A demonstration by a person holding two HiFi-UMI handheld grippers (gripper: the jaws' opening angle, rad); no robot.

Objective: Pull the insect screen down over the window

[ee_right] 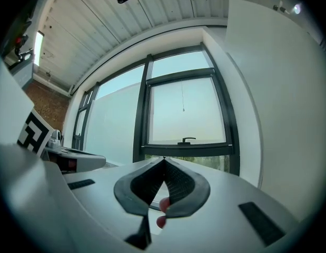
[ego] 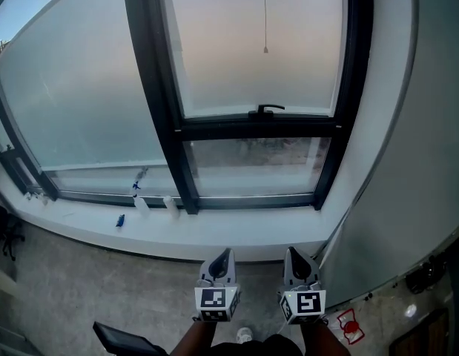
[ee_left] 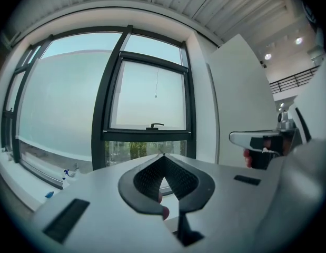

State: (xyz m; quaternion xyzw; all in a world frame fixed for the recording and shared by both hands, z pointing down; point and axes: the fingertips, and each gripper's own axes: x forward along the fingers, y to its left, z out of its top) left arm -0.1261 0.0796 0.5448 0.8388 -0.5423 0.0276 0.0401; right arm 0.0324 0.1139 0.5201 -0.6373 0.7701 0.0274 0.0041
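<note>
Black-framed window [ego: 259, 128] ahead; pull cord [ego: 265, 49] hanging high beyond the jaws.
Left gripper [ego: 225, 254], right gripper [ego: 293, 253] closed, empty; open one, pinch cord low, draw straight down.

No legible text or labels.

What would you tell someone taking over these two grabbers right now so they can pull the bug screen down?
Left gripper: jaws shut, empty.
Right gripper: jaws shut, empty.
Both are low, short of the window.
The pull cord hangs in the upper pane, above the handle, untouched.
Done: nothing yet.
Left: reach the cord, grip it, pull the screen down.
</note>
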